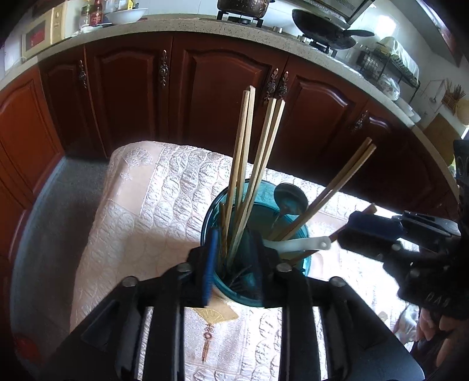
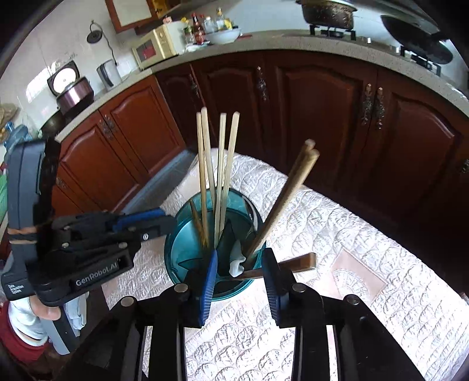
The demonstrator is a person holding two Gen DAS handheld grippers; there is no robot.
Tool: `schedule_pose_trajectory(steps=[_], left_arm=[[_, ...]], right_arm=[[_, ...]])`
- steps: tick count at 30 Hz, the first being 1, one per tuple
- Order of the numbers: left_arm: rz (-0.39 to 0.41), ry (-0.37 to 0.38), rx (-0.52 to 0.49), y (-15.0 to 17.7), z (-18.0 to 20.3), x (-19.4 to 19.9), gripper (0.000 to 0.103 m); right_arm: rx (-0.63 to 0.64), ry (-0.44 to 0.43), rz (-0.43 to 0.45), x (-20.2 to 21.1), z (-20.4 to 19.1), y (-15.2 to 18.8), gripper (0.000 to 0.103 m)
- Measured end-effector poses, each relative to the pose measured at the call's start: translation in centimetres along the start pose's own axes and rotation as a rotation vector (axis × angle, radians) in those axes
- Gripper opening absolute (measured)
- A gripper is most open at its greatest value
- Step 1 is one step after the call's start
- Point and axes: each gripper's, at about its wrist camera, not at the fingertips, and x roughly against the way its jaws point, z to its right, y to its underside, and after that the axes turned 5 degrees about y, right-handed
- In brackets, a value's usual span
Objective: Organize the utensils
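Observation:
A teal glass cup (image 1: 211,211) (image 2: 180,246) stands on a white quilted cloth. Several pale chopsticks (image 1: 249,146) (image 2: 218,164) stand upright in it. A darker pair (image 1: 337,181) (image 2: 290,190) leans right. A metal spoon (image 1: 290,196), a white spoon (image 1: 304,244) (image 2: 237,263) and a brown-handled utensil (image 2: 299,260) also sit in it. My left gripper (image 1: 233,263) is over the cup's near rim, jaws apart, with the pale chopsticks standing loose between them. My right gripper (image 2: 240,263) is open at the rim around the white spoon and brown handle, pads not pressing.
The quilted cloth (image 1: 140,211) covers a small table with floor to its left. Dark red cabinets (image 1: 222,96) and a speckled counter (image 1: 176,26) with a stove, wok and microwave run behind. A person's hand (image 1: 428,322) holds the right gripper.

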Motion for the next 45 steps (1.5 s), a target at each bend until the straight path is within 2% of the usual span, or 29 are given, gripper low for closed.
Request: schedule_pose_trajectory(steps=[3, 6, 8, 16, 19, 41, 45], left_arm=[[0.016, -0.002, 0.003, 0.4, 0.0, 0.9, 0.037], [0.04, -0.028, -0.007, 1.0, 0.3, 1.9, 0.04], [0.055, -0.053, -0.025, 1.5, 0.7, 2.5, 0.041], [0.149, -0.137, -0.059, 3.5, 2.7, 5.3, 0.041], [0.184, -0.154, -0.05, 4.3, 3.1, 6.4, 0.041], [0.292, -0.235, -0.054, 6.3, 4.9, 11.0, 0.041], [0.311, -0.245, -0.057, 6.4, 5.0, 11.4, 0.041]], right_arm=[[-0.023, -0.012, 0.036, 1.7, 0.3, 0.6, 0.03], [-0.031, 0.0, 0.083, 3.3, 0.1, 1.3, 0.033], [-0.046, 0.024, 0.116, 4.2, 0.0, 2.1, 0.036], [-0.119, 0.079, 0.217, 6.3, -0.9, 4.8, 0.037], [-0.131, 0.11, 0.252, 7.1, -1.5, 5.5, 0.041], [-0.105, 0.152, 0.323, 10.2, -5.2, 6.6, 0.045], [-0.109, 0.16, 0.327, 10.4, -5.3, 6.7, 0.05]])
